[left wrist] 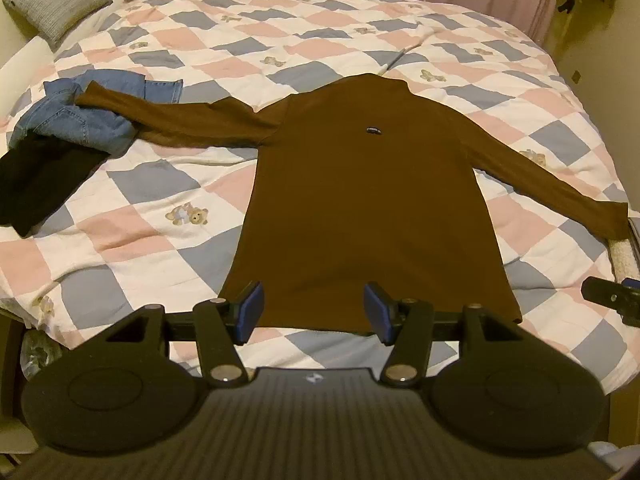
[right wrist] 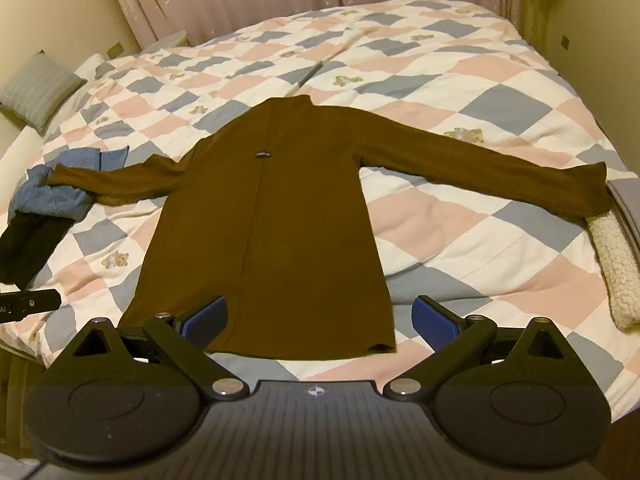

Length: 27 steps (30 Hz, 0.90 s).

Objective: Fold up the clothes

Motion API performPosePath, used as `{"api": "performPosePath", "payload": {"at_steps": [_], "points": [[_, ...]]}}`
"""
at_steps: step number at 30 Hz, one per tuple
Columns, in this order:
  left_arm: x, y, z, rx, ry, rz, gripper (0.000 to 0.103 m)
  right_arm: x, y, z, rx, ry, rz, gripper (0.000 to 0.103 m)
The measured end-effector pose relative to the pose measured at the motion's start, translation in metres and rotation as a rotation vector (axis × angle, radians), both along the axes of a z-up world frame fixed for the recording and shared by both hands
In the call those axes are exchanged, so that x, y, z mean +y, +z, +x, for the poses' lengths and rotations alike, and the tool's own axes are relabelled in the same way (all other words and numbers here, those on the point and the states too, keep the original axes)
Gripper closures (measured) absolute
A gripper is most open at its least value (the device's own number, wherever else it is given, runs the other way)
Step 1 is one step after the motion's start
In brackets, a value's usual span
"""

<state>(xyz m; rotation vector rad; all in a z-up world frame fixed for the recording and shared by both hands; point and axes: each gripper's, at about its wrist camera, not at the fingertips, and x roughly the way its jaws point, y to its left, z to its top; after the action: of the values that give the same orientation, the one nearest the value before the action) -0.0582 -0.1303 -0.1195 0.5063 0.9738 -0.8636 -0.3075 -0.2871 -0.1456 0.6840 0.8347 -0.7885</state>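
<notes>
Brown long-sleeved top (left wrist: pixel 372 208) lies flat on the quilt (left wrist: pixel 168 184) mid-bed, both sleeves spread, likely smoothed ready for folding. Left gripper (left wrist: pixel 314 312) and right gripper (right wrist: pixel 318 322) hover at its hem, jaws open, holding nothing. One pair of jeans (left wrist: pixel 76 116), one black garment (left wrist: pixel 36 184) and one pillow (left wrist: pixel 56 0) wait aside.

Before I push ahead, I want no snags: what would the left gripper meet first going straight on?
Likely the brown top's hem, directly ahead of the left gripper, jaws open; depth is unclear.
</notes>
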Motion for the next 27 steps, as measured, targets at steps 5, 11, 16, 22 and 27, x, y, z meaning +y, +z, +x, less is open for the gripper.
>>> {"api": "performPosePath", "payload": {"at_steps": [5,11,16,22,27], "points": [[0.001,-0.008,0.024,0.031,0.023,-0.029,0.047,-0.011,-0.006,0.007,0.009,-0.021,0.017,0.002],[0.010,-0.022,0.095,0.069,0.133,-0.091,0.048,-0.030,-0.020,0.032,0.042,-0.056,0.052,0.002],[0.021,-0.033,0.190,0.075,0.281,-0.145,0.048,-0.046,-0.039,0.078,0.088,-0.062,0.092,0.002],[0.023,-0.047,0.338,0.147,0.489,-0.253,0.065,-0.057,-0.072,0.160,0.173,-0.058,0.181,0.002],[0.006,-0.063,0.462,0.162,0.652,-0.369,0.065,-0.058,-0.088,0.232,0.232,-0.031,0.209,0.002]]}}
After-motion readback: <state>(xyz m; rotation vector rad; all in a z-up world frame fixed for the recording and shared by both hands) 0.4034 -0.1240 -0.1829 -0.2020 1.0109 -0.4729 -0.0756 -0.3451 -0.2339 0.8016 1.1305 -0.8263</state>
